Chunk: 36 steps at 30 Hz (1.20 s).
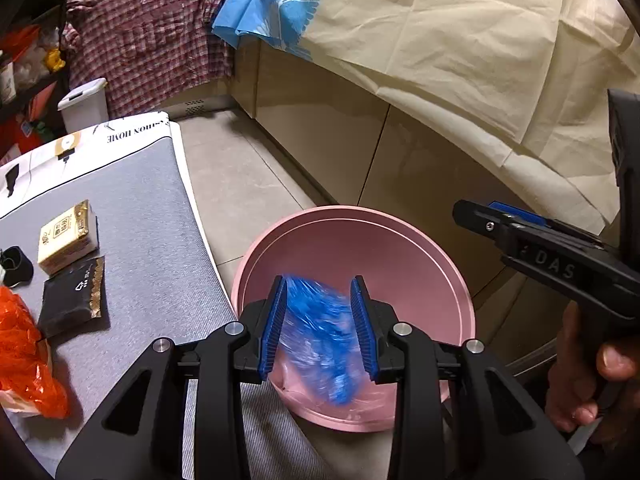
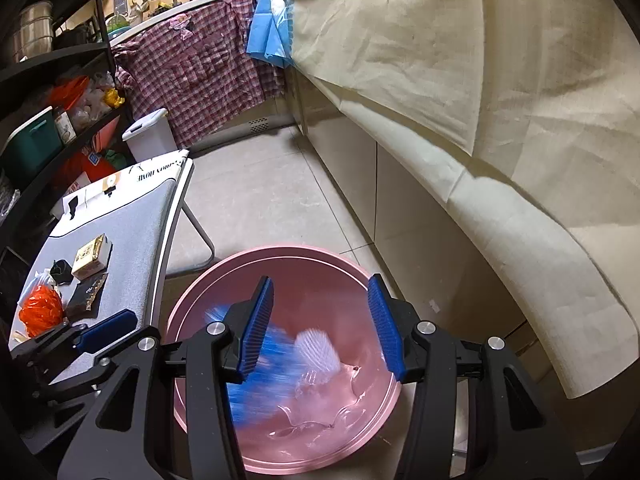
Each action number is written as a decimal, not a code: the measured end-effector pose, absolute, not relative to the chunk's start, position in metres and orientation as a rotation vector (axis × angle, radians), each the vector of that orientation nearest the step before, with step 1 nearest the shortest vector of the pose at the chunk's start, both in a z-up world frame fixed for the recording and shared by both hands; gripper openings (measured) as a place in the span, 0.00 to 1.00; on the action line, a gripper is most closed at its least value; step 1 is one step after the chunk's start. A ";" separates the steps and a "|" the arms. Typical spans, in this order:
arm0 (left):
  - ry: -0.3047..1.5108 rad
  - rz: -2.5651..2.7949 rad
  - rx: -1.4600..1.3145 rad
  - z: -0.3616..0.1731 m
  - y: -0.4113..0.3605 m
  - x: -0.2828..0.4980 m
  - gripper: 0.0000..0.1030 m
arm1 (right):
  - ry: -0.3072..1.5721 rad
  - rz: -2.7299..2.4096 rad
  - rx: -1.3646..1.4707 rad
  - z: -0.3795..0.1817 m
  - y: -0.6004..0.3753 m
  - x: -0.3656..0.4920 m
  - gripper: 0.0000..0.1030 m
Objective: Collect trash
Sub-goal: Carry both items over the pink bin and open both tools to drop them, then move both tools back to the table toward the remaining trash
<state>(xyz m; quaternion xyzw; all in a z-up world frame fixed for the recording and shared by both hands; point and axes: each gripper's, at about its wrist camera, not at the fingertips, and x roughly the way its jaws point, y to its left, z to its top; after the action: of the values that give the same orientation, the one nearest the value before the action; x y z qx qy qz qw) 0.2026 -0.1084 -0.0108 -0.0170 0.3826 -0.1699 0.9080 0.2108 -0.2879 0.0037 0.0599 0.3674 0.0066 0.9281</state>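
Holding both tools over the pink basin [image 1: 360, 232] on the floor, we were at the dropping step: the blue plastic wrapper [image 1: 320, 332] blurred between the left gripper [image 1: 319, 320] and right gripper [image 2: 320, 324], both with jaws apart, gripping nothing. Next, we judged, the orange bag [image 1: 24, 352] on the grey board [image 1: 152, 240].

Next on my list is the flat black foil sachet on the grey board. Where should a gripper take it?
Take the black foil sachet by its short edge nearest the board's rim, coming in low from the pink basin side; it lies flat, so only an edge offers purchase.
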 end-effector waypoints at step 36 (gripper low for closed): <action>0.641 -0.089 -0.106 0.085 0.073 0.061 0.32 | 0.562 0.280 0.131 0.074 -0.204 0.126 0.31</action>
<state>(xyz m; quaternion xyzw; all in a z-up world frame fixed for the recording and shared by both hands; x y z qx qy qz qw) 0.0607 0.0730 0.0853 -0.0523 0.3150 -0.0436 0.9466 0.1256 -0.2044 0.0736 0.0643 0.2761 0.1378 0.9490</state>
